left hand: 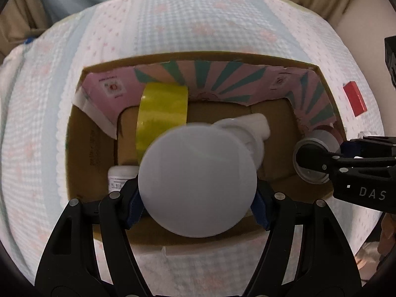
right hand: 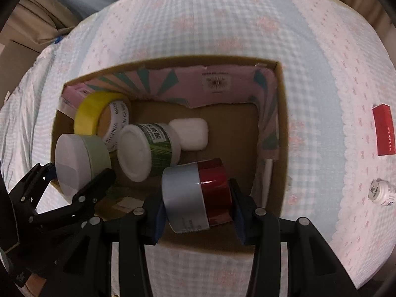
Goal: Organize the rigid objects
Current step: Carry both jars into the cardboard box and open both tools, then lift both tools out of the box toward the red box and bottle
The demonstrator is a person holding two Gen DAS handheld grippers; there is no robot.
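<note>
A cardboard box (left hand: 81, 153) with a pink and teal lining lies open on the quilted bed; it also shows in the right wrist view (right hand: 282, 113). My left gripper (left hand: 196, 198) is shut on a pale green jar with a white lid (left hand: 196, 180), held over the box's near left side; the jar also shows in the right wrist view (right hand: 81, 158). My right gripper (right hand: 198, 198) is shut on a red jar with a silver-white lid (right hand: 195, 193), above the box's near right part. Inside lie a yellow tape roll (right hand: 99, 116), a green-labelled white jar (right hand: 146, 151) and a white case (right hand: 193, 133).
On the quilt right of the box lie a red flat packet (right hand: 384, 128) and a small white bottle (right hand: 381, 193). The bed's far edge meets tan and grey fabric. The right gripper (left hand: 351, 165) enters the left wrist view from the right.
</note>
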